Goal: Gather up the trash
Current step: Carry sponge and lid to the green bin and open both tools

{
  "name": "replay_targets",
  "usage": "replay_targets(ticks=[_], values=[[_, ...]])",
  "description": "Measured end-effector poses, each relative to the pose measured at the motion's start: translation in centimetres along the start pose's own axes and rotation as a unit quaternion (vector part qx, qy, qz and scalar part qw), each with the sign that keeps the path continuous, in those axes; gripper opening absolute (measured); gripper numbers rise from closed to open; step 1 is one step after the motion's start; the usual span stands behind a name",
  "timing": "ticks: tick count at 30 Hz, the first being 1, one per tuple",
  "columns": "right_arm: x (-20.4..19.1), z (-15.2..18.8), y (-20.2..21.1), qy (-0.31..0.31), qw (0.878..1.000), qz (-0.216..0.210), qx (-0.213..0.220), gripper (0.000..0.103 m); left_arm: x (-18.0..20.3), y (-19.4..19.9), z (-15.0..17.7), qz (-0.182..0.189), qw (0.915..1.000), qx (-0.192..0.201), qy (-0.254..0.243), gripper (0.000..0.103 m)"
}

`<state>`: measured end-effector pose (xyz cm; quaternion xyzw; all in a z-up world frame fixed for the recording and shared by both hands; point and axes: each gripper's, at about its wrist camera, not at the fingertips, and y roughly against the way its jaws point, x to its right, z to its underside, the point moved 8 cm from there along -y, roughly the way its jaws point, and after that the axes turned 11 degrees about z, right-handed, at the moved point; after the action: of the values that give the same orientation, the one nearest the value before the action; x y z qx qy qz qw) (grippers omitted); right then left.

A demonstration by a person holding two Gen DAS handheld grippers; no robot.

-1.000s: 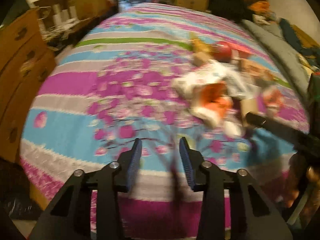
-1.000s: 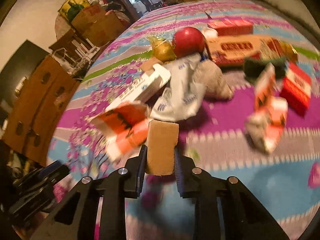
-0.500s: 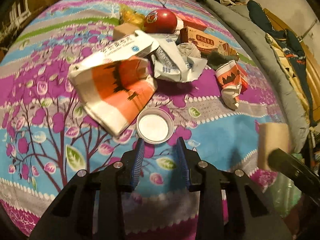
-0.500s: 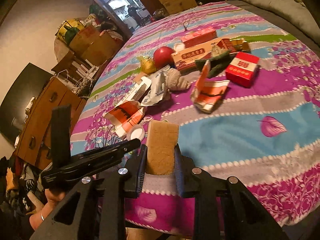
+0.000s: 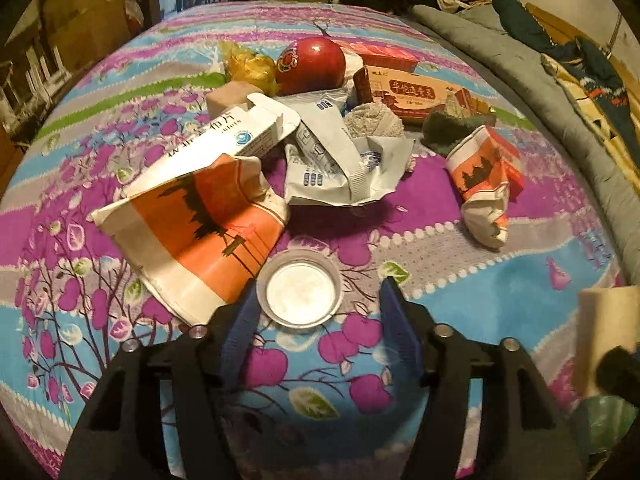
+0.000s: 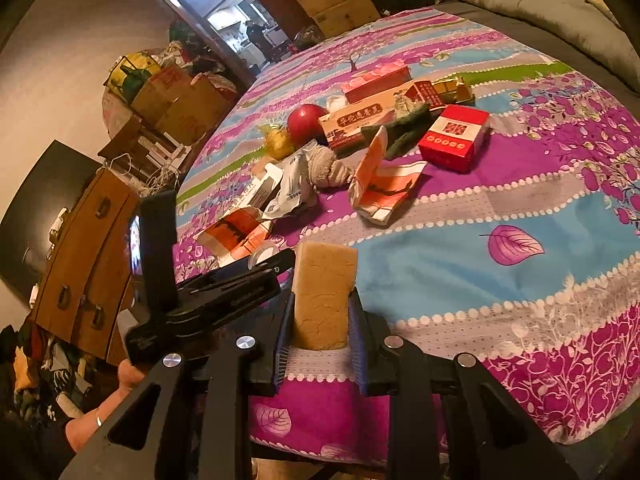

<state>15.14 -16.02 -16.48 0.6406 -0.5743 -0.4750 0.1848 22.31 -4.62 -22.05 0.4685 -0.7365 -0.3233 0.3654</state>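
Note:
My left gripper [image 5: 318, 300] is open, its blue-padded fingers on either side of a small round white lid [image 5: 300, 289] on the bedspread. A crushed orange-and-white paper cup [image 5: 200, 236] lies just left of it. My right gripper [image 6: 320, 312] is shut on a tan sponge block [image 6: 323, 292], held over the bed's near edge; the sponge also shows in the left wrist view [image 5: 606, 320]. Behind lie a white pill box [image 5: 224, 140], crumpled white wrappers [image 5: 344, 160], a second crushed cup [image 5: 484, 184], a red apple [image 5: 310, 66], brown cartons [image 5: 412, 94] and a red box [image 6: 454, 136].
The trash lies on a bed with a floral purple-and-blue cover [image 6: 460, 248]. A grey folded blanket [image 5: 532, 92] runs along the right side. A wooden dresser [image 6: 84, 260] and stacked cardboard boxes [image 6: 172, 108] stand left of the bed. A green bag [image 5: 604, 420] shows at lower right.
My left gripper has moved forward to the white lid and opened wider around it. My right gripper stays shut on the sponge near the bed's edge.

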Motion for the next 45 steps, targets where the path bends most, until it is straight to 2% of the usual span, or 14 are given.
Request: replay_targets(ticks=[1,2,7,10,14,18,21,24,27,30,35,37,42,45], values=[[0.1,0.0,0.2,-0.001,1.000,0.001,0.001,0.027,-0.1,0.0,0.0,-0.006,1.0000,0.003,-0.002,0.042],[0.3,0.0,0.4,-0.002,1.000,0.002,0.004,0.027,-0.3,0.1,0.0,-0.010,0.9999,0.006,-0.003,0.038],[0.7,0.0,1.8,0.008,1.000,0.022,0.016,0.027,-0.4,1.7,0.8,-0.019,0.9998,-0.002,-0.001,0.038],[1.3,0.0,4.1,0.015,0.998,0.050,0.031,0.027,1.2,4.1,1.4,-0.012,0.9999,-0.003,-0.011,0.038],[3.1,0.3,8.5,0.015,0.993,0.102,0.063,0.027,6.5,7.0,1.1,0.029,0.9978,-0.002,-0.059,0.038],[6.9,0.7,14.9,-0.006,0.981,0.166,0.103,0.027,14.1,9.2,0.0,0.081,0.9880,0.008,-0.131,0.038],[11.2,1.3,20.1,-0.034,0.965,0.226,0.131,0.027,21.0,10.2,-0.5,0.130,0.9752,0.012,-0.179,0.038],[15.9,2.4,25.0,-0.066,0.944,0.284,0.151,0.027,28.3,10.9,-0.3,0.170,0.9563,0.017,-0.237,0.038],[20.9,4.4,29.8,-0.108,0.919,0.342,0.163,0.027,36.2,10.8,1.0,0.221,0.9293,0.007,-0.296,0.038],[25.5,6.7,33.5,-0.151,0.896,0.386,0.162,0.027,42.0,10.3,2.9,0.246,0.9077,-0.008,-0.340,0.038],[31.3,10.6,37.4,-0.200,0.865,0.436,0.145,0.027,48.7,9.4,6.4,0.271,0.8814,-0.038,-0.385,0.038],[32.9,12.0,38.4,-0.215,0.856,0.447,0.143,0.027,51.0,9.1,7.9,0.275,0.8731,-0.045,-0.400,0.038],[34.5,14.2,38.9,-0.230,0.847,0.457,0.147,0.027,54.2,8.7,11.1,0.281,0.8517,-0.034,-0.441,0.038],[35.0,15.7,37.7,-0.241,0.850,0.449,0.133,0.027,54.8,8.2,13.0,0.281,0.8458,-0.046,-0.451,0.038]])
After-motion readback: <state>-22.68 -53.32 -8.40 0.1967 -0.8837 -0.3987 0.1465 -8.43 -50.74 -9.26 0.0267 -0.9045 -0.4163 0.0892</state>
